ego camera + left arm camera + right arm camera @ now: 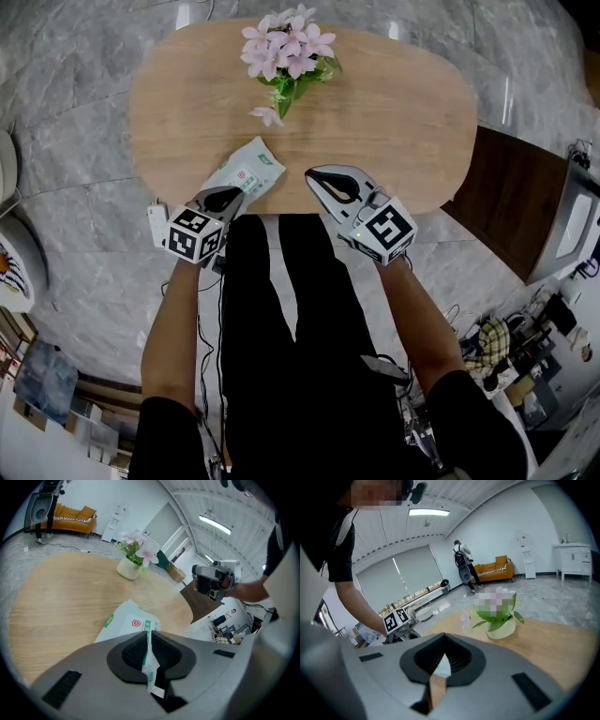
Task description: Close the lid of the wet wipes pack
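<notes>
**Forearms out, left gripper pinching the pack**

Black trousers [291,356] fill the bottom of the head view, with my bare forearms [173,328] reaching forward on either side of them. Each arm ends in a gripper with its marker cube [195,234] facing up.

My left gripper [232,194] is at the near edge of the oval wooden table [394,112]. In the left gripper view its jaws [146,641] are pressed together on a thin edge of the pack [126,623], which runs up between the two ribbed pads. The white and green pack [246,171] lies flat on the wood at the table's near left, angled away from me. I cannot tell from any view whether its lid is up or down.

My right gripper [323,178] hovers over the near edge too, just right of the pack and not touching it. In the right gripper view its tips [443,639] meet, with nothing held between them.

Pink flowers [286,52] stand in a pale pot [128,569] at the table's far side, well apart from the pack. Grey marbled floor [75,122] surrounds the table.
</notes>
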A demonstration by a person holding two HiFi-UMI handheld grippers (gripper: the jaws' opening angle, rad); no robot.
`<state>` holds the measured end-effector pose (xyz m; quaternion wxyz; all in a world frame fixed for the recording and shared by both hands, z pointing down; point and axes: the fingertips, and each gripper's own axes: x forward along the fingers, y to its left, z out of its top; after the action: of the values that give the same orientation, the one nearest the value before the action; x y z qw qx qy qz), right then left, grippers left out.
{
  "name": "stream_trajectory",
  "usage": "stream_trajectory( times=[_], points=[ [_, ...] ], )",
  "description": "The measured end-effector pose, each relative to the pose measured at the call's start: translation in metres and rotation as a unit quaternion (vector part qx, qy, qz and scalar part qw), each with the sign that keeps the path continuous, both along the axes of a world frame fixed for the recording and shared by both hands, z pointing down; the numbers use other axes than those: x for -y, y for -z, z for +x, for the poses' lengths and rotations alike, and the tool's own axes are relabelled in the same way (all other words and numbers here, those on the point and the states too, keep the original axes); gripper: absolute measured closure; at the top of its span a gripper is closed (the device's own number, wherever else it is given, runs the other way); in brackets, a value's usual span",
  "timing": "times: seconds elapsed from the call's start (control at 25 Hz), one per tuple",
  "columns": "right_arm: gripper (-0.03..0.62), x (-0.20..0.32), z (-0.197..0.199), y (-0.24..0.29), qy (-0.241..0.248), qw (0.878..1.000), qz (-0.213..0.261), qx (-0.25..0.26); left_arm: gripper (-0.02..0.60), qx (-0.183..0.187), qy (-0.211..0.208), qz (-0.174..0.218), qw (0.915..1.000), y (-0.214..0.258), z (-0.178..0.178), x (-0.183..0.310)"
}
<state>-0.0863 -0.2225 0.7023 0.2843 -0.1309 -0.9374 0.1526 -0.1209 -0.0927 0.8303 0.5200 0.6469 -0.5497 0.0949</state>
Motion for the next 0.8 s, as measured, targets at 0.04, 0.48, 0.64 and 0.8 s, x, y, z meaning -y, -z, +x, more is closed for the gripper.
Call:
stream_trajectory(
  times=[0.04, 0.48, 0.64, 0.8],
  points=[
    [0.585, 0.0, 0.0, 0.0, -0.001, 1.0, 0.0, 0.0, 0.541, 0.001, -0.002, -0.002, 1.0, -0.001, 0.001, 0.0],
    [0.585, 0.004, 0.003, -0.001, -0.005, 1.0, -0.001, 0.002, 0.549, 0.029, -0.006, -0.032, 0.999, -0.014, 0.004, -0.002],
    [0.585, 0.005, 0.005, -0.002, -0.007, 1.0, -0.002, 0.003, 0.554, 0.045, -0.006, -0.045, 0.998, -0.02, 0.006, -0.002],
    [0.585, 0.005, 0.007, -0.004, -0.007, 1.0, -0.004, 0.004, 0.56, 0.061, -0.012, -0.063, 0.9961, -0.024, 0.006, -0.003]
  ],
)
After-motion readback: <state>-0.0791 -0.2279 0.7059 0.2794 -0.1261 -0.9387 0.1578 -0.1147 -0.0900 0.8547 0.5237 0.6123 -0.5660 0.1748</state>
